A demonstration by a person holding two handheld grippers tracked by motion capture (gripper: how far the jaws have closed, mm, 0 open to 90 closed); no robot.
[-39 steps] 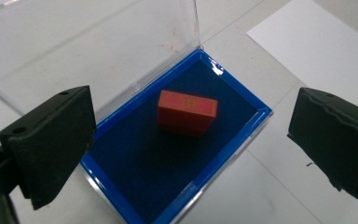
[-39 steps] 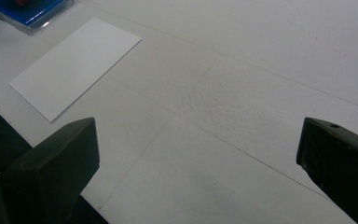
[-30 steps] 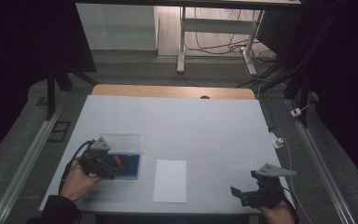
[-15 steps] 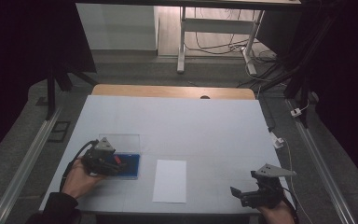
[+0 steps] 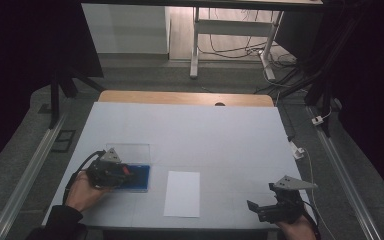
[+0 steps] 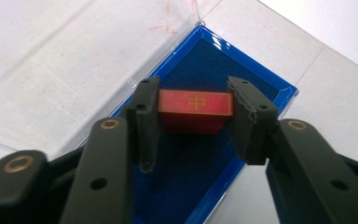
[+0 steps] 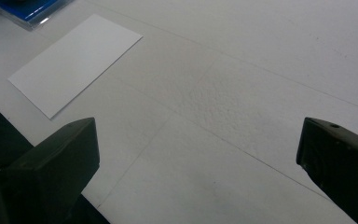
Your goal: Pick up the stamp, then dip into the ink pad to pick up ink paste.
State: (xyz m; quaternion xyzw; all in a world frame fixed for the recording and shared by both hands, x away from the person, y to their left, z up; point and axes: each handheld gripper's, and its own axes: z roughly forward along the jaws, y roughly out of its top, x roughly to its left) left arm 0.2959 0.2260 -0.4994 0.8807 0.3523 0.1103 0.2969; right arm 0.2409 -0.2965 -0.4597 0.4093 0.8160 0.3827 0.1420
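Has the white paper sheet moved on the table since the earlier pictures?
No. The white paper sheet lies in the same place beside the blue tray.

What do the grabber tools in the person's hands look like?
Each hand-held gripper, left and right, is black with a grey three-cornered plate on top and a black cable. The jaws are black with brass-coloured rivets and ridged pads. The left sleeve is dark.

Dim room, dark surroundings, evenly lit pale table [image 5: 205, 130], soft grainy high view, sharper close-ups
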